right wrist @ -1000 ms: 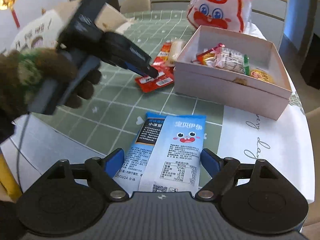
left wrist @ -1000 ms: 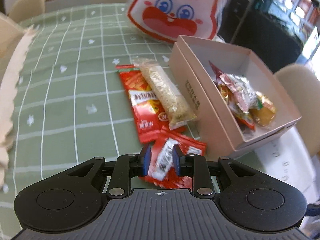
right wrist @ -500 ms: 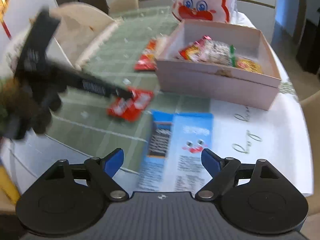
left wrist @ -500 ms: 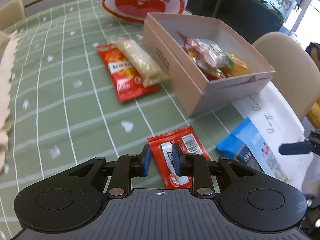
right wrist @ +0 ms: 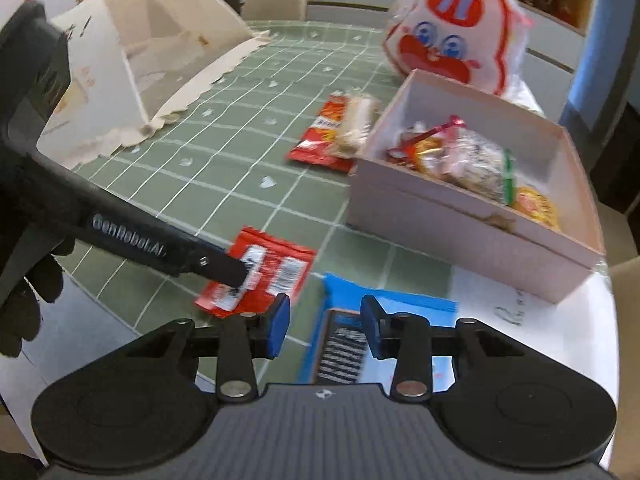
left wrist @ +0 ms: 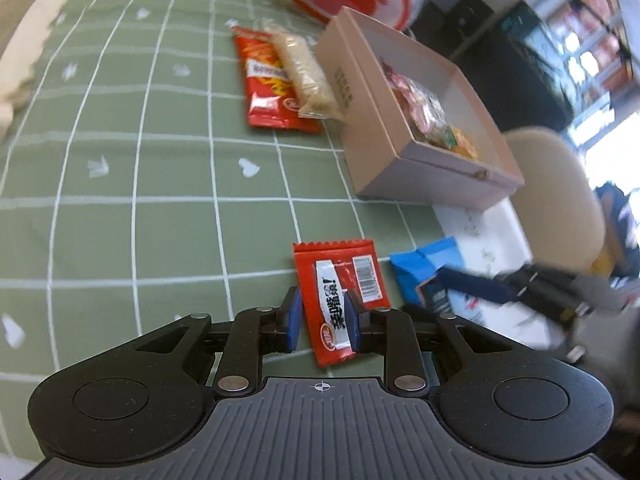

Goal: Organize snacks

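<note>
Green checked cloth covers the counter point(right wrist: 224, 168), with a white strip along its near edge. Both hand-held grippers tilt steeply down toward it. The left hand-held gripper point(left wrist: 323, 316), held in a dark glove point(right wrist: 24, 300), is clenched on a small red packet point(left wrist: 340, 300) that hangs just above the cloth. The right hand-held gripper point(right wrist: 324, 326) has just been closing; a blue packet point(right wrist: 360, 320) lying at the cloth's edge sits between its pads, but whether they press it I cannot tell. The two packets are just beside each other. Beyond them stands an open pink box point(right wrist: 460, 216) holding several wrapped snacks. Against its far left side lie a long red packet point(right wrist: 320, 136) and a pale bar point(right wrist: 356, 124) on top of it. A rabbit-face bag point(right wrist: 456, 32) stands behind the box, and a torn white carton point(right wrist: 132, 72) lies far left.
</note>
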### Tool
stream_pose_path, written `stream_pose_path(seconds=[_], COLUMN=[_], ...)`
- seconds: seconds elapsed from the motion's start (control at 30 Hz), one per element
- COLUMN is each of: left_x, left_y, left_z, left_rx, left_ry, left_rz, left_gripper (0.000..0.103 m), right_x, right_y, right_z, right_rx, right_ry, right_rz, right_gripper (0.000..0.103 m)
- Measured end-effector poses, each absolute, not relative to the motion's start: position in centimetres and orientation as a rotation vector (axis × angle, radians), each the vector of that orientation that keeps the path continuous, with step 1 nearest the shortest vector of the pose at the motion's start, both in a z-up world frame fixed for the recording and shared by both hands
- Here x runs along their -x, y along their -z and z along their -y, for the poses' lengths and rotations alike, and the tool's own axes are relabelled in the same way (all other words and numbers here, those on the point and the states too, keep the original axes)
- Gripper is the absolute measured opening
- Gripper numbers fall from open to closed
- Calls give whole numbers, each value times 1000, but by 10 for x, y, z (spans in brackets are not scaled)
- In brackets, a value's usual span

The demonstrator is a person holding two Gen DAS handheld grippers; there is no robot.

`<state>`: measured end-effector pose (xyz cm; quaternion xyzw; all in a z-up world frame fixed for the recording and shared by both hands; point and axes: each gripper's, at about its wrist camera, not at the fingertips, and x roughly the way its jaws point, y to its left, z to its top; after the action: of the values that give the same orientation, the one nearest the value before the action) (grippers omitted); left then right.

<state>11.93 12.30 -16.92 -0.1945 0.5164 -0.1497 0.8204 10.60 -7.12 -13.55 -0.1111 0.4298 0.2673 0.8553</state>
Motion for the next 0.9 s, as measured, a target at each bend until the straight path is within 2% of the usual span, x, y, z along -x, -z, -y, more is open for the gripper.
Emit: stream_pose_path(seconds=[0.2, 0.47, 0.63, 0.7, 0.77, 0.9], left_x=[-123, -100, -100, -99, -97, -91], left_y=[180, 150, 155, 159, 163, 164], left_z=[-119, -107, -100, -96, -97, -101], left_rx=[580, 595, 530, 481, 476, 486], left_ry=[349, 394, 314, 269, 246, 213], left_rz=[-1111, -1042, -1060, -1069, -1076, -1070], left_gripper=[26, 26, 26, 26, 26, 26], right_x=[-99, -88, -76, -74, -75, -84], right_y=[144, 139, 130, 126, 127, 135], right_z=[57, 71, 89, 100, 112, 135], right_rx=[317, 265, 234, 228, 214, 129], right_ry=[-563, -640, -626, -594, -544, -482], right_rz=[-863, -881, -861, -841, -843, -894], right_gripper=[40, 40, 40, 46, 63, 65])
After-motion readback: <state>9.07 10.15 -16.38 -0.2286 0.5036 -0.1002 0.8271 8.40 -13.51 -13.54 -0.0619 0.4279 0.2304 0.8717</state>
